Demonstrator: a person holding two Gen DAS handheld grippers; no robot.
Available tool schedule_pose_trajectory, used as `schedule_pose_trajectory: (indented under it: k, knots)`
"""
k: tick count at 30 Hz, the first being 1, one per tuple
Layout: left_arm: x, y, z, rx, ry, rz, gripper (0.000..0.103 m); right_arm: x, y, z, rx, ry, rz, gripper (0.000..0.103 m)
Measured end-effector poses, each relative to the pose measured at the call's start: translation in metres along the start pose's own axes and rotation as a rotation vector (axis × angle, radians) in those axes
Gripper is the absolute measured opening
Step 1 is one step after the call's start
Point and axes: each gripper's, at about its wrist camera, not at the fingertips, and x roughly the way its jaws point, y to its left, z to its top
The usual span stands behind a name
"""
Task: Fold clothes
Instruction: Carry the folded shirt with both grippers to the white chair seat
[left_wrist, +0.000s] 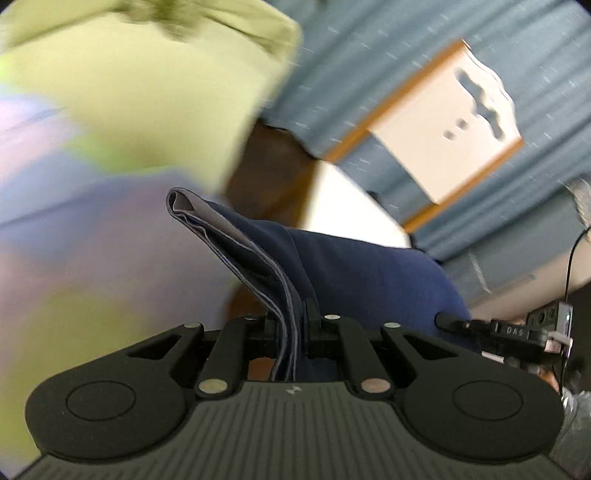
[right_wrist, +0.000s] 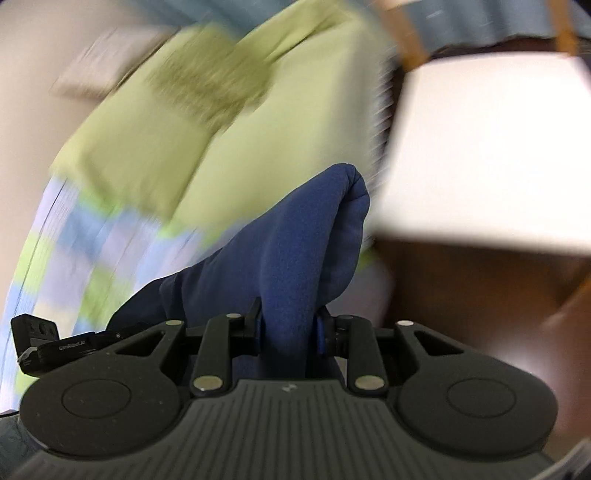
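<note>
A navy blue garment (left_wrist: 354, 273) is held up between both grippers. My left gripper (left_wrist: 290, 317) is shut on a hemmed edge of it, with folded layers sticking up past the fingers. My right gripper (right_wrist: 288, 321) is shut on a thick bunched part of the same garment (right_wrist: 295, 240), whose fold rises above the fingers. The cloth hangs off to the side in each view. The background is motion-blurred in both views.
A bed with a checked purple, blue and green sheet (right_wrist: 92, 251) and a light green pillow (left_wrist: 147, 99) lies behind. A white table with wooden trim (left_wrist: 454, 125) and blue curtains (left_wrist: 369, 51) are to the right. The other gripper's camera (left_wrist: 532, 328) shows at the edge.
</note>
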Motion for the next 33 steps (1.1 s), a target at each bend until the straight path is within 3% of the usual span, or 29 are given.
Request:
schedule_pose_trajectory:
  k: [4, 11, 14, 22, 24, 25, 26, 28, 31, 33]
  knots:
    - [0.113, -0.044, 0.038, 0.099, 0.034, -0.091, 0.008, -0.019, -0.072, 0.042, 0.043, -0.103, -0.086, 0.022]
    - [0.245, -0.068, 0.075, 0.128, 0.078, -0.146, 0.008, -0.004, -0.186, 0.090, 0.153, -0.209, -0.165, 0.022]
    - [0.283, -0.067, 0.080, 0.138, 0.103, -0.142, 0.008, 0.014, -0.221, 0.102, 0.200, -0.224, -0.185, 0.022]
    - [0.312, -0.048, 0.094, 0.167, 0.133, -0.118, 0.009, 0.055, -0.283, 0.124, 0.241, -0.220, -0.195, 0.025]
    - [0.313, -0.045, 0.094, 0.216, 0.174, -0.059, 0.012, 0.060, -0.286, 0.126, 0.246, -0.199, -0.227, 0.032]
    - [0.307, -0.046, 0.095, 0.250, 0.182, -0.013, 0.016, 0.059, -0.284, 0.125, 0.249, -0.192, -0.245, 0.044]
    - [0.302, -0.046, 0.095, 0.284, 0.190, 0.034, 0.016, 0.060, -0.282, 0.125, 0.255, -0.182, -0.288, 0.061]
    - [0.290, -0.047, 0.095, 0.352, 0.206, 0.127, 0.015, 0.058, -0.271, 0.128, 0.226, -0.177, -0.438, 0.071]
    - [0.262, -0.058, 0.109, 0.443, 0.179, 0.282, 0.015, 0.051, -0.244, 0.130, 0.149, -0.206, -0.587, 0.067]
    - [0.258, -0.077, 0.113, 0.508, 0.164, 0.293, 0.015, 0.051, -0.215, 0.131, 0.050, -0.232, -0.688, 0.055]
